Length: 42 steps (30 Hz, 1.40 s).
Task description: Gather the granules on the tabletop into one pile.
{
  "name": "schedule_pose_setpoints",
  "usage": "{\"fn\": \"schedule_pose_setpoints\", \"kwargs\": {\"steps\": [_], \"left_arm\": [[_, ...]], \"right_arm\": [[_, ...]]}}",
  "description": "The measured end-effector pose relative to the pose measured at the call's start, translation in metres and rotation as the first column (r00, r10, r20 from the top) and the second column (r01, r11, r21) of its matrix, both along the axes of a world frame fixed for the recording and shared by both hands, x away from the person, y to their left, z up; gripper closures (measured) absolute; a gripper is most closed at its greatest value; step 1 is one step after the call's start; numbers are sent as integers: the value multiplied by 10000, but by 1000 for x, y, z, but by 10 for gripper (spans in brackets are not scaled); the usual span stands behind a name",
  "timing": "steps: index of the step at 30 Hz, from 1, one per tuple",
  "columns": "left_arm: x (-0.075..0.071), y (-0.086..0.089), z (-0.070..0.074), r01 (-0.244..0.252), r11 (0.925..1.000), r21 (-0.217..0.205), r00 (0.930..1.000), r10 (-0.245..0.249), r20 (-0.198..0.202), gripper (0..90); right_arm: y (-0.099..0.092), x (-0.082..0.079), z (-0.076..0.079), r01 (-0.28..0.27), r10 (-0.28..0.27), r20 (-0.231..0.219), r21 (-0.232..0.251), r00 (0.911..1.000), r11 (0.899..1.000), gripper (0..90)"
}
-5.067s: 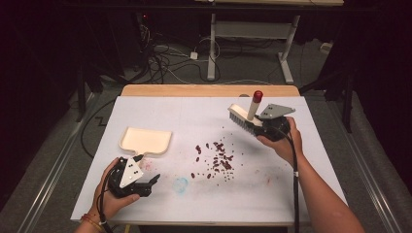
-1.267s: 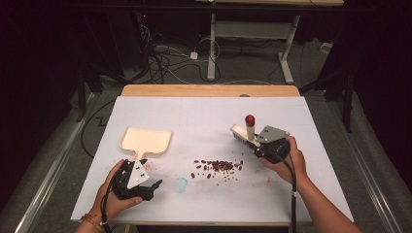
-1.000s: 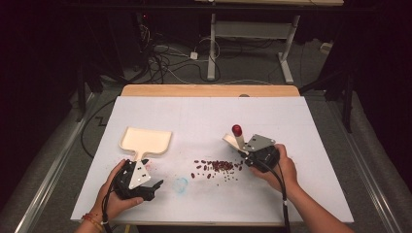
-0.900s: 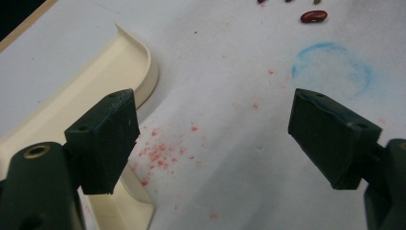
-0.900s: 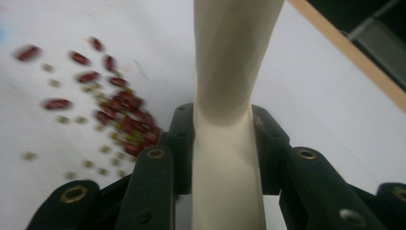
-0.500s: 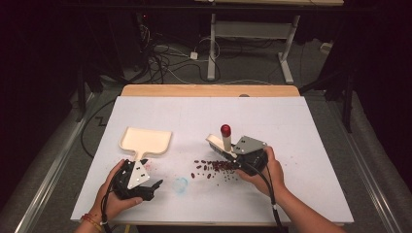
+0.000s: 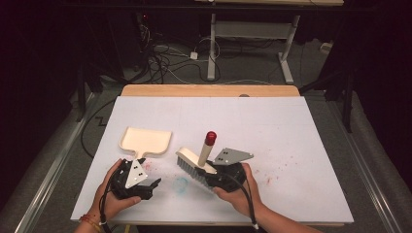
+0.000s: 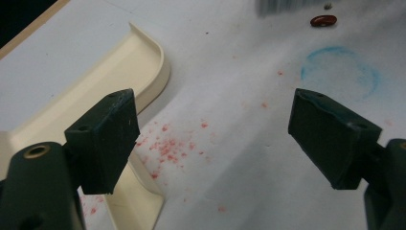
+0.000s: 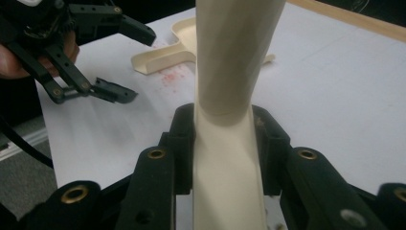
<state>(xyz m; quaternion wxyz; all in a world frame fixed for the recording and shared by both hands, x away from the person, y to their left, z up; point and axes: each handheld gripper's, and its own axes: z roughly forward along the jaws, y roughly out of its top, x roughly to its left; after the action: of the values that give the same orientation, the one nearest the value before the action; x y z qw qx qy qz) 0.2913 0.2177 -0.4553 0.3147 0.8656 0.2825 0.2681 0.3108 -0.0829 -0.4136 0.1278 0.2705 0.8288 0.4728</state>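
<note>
Here, on the white bench (image 7: 301, 145), the cream dustpan (image 7: 145, 140) lies at the left, its handle pointing toward the person. Just below it the left claw (image 7: 151, 186) rests in the left hand (image 7: 112, 200), jaws spread wide with nothing between them; in the left gripper view they stand over faint red stains (image 8: 167, 143), the dustpan's handle beside the left jaw and a bean (image 8: 323, 20) farther off. To the right, near mid-bench, the right claw (image 9: 224, 143) is clenched on the brush (image 7: 197, 161) handle, bristles down on the bench beside a blue ring (image 7: 180, 185), the red tip (image 7: 210, 138) up.
</note>
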Motion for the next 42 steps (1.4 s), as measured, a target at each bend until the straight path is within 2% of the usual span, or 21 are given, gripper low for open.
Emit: {"fn": "schedule_pose_setpoints", "kwargs": {"steps": [1, 2, 5, 7, 9, 12, 14, 18, 21, 27, 31, 33, 39, 42], "left_arm": [[0, 0, 0, -6, 10000, -9, 10000, 6, -5, 170], [0, 1, 0, -13, 10000, -23, 10000, 13, -5, 170], [0, 1, 0, -7, 10000, -74, 10000, 7, -37, 170], [-1, 1, 0, 50, 10000, -16, 10000, -50, -79, 170], [-1, -1, -1, 86, 10000, 20, 9999, -86, -93, 170], [-1, -1, -1, 104, 9999, 67, 9998, -103, -140, 170], [-1, 0, -2, 101, 9999, 34, 9998, -100, -180, 170], [-1, -2, -2, 117, 9999, 33, 9997, -117, -196, 170], [0, -2, -3, 126, 9999, 71, 9996, -124, -245, 170], [0, -4, -4, 198, 9997, 121, 9994, -195, -297, 170], [1, -5, -4, 207, 9997, 139, 9993, -202, -325, 170], [1, -5, -4, 216, 9997, 130, 9993, -212, -317, 170], [0, -5, -4, 222, 9996, 145, 9994, -218, -279, 170], [0, -4, -4, 186, 9997, 142, 9995, -182, -252, 170]], "right_arm": [[9, -1, -6, 5, -3, -227, 96, 9997, 10000, 676], [9, -1, -6, 5, -3, -227, 96, 9997, 10000, 676], [18, 2, -17, 37, -27, -604, 173, 9982, 9998, 676], [19, 5, -21, 268, -262, -656, 85, 9975, 9996, 676], [18, 10, -22, 544, -548, -458, -92, 9974, 9985, 676], [9, 19, -23, 1008, -1013, -583, -113, 9931, 9948, 672], [0, 24, -24, 1295, -1294, -878, -40, 9877, 9916, 671], [-17, 26, -21, 1858, -1863, -647, -131, 9804, 9825, 673], [-31, 26, -20, 2160, -2159, -896, -90, 9723, 9764, 673], [-51, 28, -13, 2550, -2548, -963, -104, 9622, 9669, 675], [-58, 28, -10, 2579, -2578, -967, -119, 9613, 9661, 675], [-60, 28, -7, 2529, -2530, -858, -121, 9637, 9674, 675], [-67, 25, 9, 2129, -2129, -48, -66, 9771, 9771, 675], [-74, 25, 16, 1973, -1969, 253, -152, 9801, 9802, 675]]}}
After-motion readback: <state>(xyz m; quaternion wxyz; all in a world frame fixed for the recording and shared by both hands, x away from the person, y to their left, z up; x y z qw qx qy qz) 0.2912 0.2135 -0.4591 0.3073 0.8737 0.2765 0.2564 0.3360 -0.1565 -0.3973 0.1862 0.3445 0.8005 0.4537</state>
